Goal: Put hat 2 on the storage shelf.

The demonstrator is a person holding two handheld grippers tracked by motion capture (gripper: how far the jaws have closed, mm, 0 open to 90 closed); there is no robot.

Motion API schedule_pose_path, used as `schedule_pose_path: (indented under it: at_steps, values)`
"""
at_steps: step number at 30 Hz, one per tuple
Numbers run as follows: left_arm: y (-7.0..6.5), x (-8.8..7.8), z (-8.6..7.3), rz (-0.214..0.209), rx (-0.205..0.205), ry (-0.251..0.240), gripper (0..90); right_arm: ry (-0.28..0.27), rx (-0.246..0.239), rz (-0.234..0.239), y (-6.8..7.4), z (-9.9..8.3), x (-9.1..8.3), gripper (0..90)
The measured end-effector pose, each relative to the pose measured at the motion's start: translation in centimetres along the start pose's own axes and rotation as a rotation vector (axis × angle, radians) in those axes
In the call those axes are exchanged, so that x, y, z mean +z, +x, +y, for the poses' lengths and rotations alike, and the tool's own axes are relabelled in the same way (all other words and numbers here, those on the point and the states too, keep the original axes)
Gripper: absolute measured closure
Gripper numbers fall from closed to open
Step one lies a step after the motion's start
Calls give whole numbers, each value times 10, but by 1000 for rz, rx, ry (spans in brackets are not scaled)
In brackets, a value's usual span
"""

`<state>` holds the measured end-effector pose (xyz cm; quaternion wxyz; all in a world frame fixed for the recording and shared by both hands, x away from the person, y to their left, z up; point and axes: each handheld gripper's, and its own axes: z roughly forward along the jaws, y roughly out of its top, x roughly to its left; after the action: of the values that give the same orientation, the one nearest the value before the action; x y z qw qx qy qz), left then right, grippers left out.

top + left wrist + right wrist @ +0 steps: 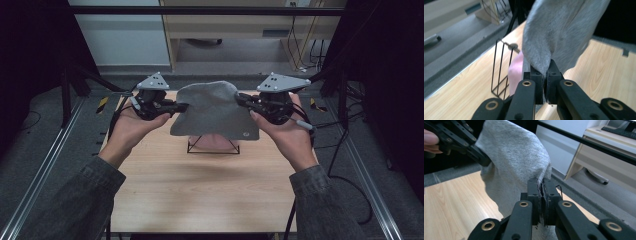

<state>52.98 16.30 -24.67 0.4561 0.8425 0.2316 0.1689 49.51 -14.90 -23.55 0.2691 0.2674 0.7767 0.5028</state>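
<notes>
A grey cloth (215,110) hangs stretched between both grippers above the far half of the wooden table (200,185). My left gripper (181,106) is shut on its left edge, and my right gripper (240,98) is shut on its right edge. In the left gripper view the cloth (559,32) drapes down from the closed jaws. In the right gripper view the grey cloth (516,162) is pinched by my jaws, and the other gripper (482,160) grips its far corner. Below the cloth stands a black wire rack (196,146) with a pink cloth (212,141) on it, partly hidden.
The black wire rack (501,67) with the pink cloth (514,70) sits near the table's far edge. Metal rails (45,165) run along both sides of the table. A wooden desk (240,25) and cables (305,50) stand on the floor beyond.
</notes>
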Motion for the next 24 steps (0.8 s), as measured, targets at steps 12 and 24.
schedule_pose_path:
  at_steps: [12, 24]
  values:
    - [16, 4, 33, 45, 32, -48, 870, -43, 35, -51, -22, 19, 5, 864]
    - [33, 14, 57, 97, 15, -109, 870, -99, 100, -100, -58, 28, 23, 865]
